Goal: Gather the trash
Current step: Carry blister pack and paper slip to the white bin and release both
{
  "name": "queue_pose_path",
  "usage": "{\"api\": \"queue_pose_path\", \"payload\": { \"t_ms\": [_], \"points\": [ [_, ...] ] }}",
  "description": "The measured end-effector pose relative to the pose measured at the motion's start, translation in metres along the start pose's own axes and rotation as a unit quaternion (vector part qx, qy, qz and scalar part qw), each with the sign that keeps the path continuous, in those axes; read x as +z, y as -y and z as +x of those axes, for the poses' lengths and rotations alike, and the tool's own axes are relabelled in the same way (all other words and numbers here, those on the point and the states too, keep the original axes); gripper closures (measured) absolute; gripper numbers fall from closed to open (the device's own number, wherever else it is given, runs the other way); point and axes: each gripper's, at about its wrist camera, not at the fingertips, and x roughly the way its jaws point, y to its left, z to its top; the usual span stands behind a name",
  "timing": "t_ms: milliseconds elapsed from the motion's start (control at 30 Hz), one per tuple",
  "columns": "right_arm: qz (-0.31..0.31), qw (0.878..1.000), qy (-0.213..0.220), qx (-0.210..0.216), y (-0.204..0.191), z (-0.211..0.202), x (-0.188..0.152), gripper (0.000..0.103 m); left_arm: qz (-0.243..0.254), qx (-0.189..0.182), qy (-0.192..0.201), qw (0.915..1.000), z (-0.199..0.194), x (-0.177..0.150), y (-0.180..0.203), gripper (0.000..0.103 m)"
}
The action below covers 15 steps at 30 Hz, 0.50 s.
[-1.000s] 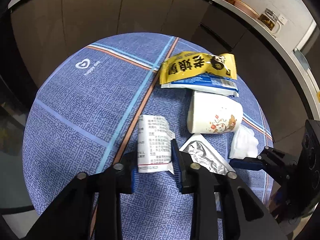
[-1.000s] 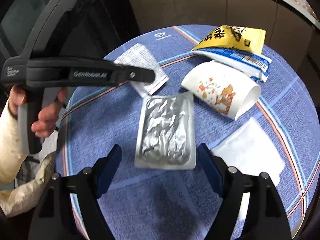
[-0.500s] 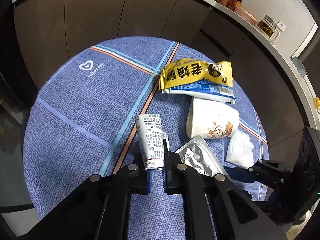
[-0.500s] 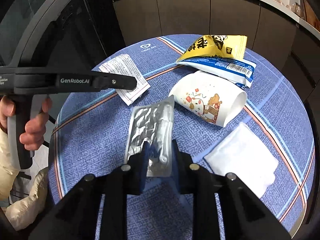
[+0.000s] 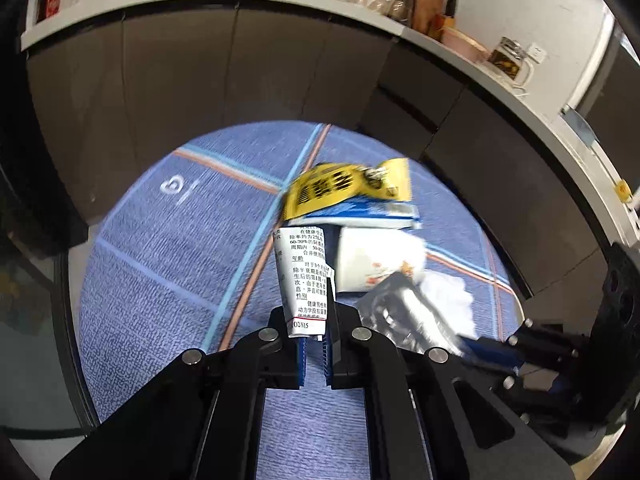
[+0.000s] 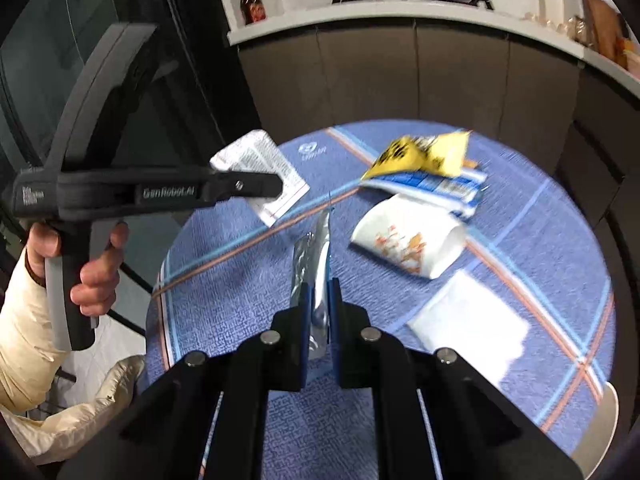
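Over a round table: blue woven cloth (image 6: 500, 240) with orange and pale blue stripes.
Left gripper (image 5: 315, 334): jaws closed on a printed paper leaflet (image 5: 304, 276), held clear of the cloth at the left.
Right gripper (image 6: 319, 308): jaws clamped on a silver foil packet (image 6: 316, 264), edge-on and raised off the cloth.
On the cloth: 1 paper cup (image 6: 408, 236) on its side, a yellow snack bag (image 6: 424, 154) over a blue wrapper (image 6: 436, 186) at the far side, a white tissue (image 6: 468, 320) near right.
Person: hand (image 6: 92, 264) and cream sleeve (image 6: 24, 328) at left.
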Motion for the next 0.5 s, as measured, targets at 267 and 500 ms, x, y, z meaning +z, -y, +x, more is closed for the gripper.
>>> {"api": "queue_pose_path", "payload": {
  "t_ms": [267, 500],
  "points": [
    [0.029, 0.994, 0.059, -0.083, 0.036, -0.083, -0.008, 0.093, 0.064, -0.050, 0.030, 0.9963, -0.019, 0.021, 0.068, 0.097],
    [0.102, 0.974, 0.081, -0.185, 0.103, -0.163, -0.057, 0.093, 0.136, -0.116, 0.023, 0.9836, -0.001, 0.035, 0.167, 0.097]
  ]
}}
